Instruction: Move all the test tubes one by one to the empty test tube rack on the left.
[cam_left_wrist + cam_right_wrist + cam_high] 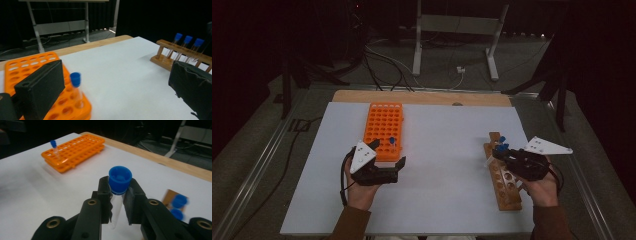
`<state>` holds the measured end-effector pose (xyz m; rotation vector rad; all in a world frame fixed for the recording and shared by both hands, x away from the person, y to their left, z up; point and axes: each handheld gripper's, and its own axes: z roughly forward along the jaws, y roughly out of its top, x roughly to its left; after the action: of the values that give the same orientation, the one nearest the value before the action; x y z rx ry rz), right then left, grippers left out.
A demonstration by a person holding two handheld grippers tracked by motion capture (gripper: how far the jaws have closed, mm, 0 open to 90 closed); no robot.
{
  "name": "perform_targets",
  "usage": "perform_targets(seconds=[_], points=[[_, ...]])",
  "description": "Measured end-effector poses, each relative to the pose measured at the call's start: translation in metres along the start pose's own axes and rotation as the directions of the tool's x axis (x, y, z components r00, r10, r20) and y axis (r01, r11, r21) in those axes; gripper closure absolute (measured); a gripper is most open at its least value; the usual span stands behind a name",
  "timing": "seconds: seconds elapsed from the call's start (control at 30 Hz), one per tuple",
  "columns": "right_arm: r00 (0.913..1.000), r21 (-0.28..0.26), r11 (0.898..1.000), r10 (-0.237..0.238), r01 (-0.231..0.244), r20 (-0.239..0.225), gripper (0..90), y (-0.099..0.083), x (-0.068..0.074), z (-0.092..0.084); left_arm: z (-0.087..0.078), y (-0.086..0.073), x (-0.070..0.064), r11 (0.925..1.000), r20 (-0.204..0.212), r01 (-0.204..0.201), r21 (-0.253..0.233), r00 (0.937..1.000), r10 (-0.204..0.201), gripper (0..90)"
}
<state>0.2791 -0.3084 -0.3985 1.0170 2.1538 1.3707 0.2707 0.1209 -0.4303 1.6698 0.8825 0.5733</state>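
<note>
Gripping a blue-capped test tube (117, 195) just below its cap, the right gripper (117, 202) has its two black jaws clenched on the clear tube body, which hangs down between them in the centre of the right gripper view. In the high view this right gripper (502, 152) sits at the right of the frame, over the upper end of the wooden tube rack (504, 192), with more blue-capped tubes (502, 140) standing in that rack's far end. The left gripper (394, 165) lies at lower left of centre in the high view, its jaws spread wide and released, holding nothing, just at the near edge of the orange tube rack (382, 122). In the left gripper view the jaws stand far apart at the lower left and lower right corners, and a single blue-capped tube (76, 90) stands upright in a hole of the orange tube rack beside the left-hand jaw, not touched by it. Both racks rest on the white table sheet (442, 150), well apart from each other.
</note>
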Motion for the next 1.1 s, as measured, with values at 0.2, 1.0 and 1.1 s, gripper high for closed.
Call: perform_targets(seconds=[0.2,1.0,1.1], points=[[0.9991,-0.002,1.000,0.001,-0.001,-0.043,76.7,0.004,0.012,0.013,0.017,0.003,-0.013,0.9999,0.039,-0.007,0.012,0.9992,0.007,1.3],[0.9947,0.025,1.000,0.007,-0.005,-0.103,76.7,0.006,0.049,0.048,0.080,-0.007,-0.069,0.9946,0.203,-0.072,0.075,0.9776,0.055,9.7],[0.9938,0.025,1.000,0.002,0.001,-0.111,76.6,0.006,0.053,0.051,0.084,-0.008,-0.077,0.9934,0.244,-0.082,0.081,0.9678,0.060,17.2]])
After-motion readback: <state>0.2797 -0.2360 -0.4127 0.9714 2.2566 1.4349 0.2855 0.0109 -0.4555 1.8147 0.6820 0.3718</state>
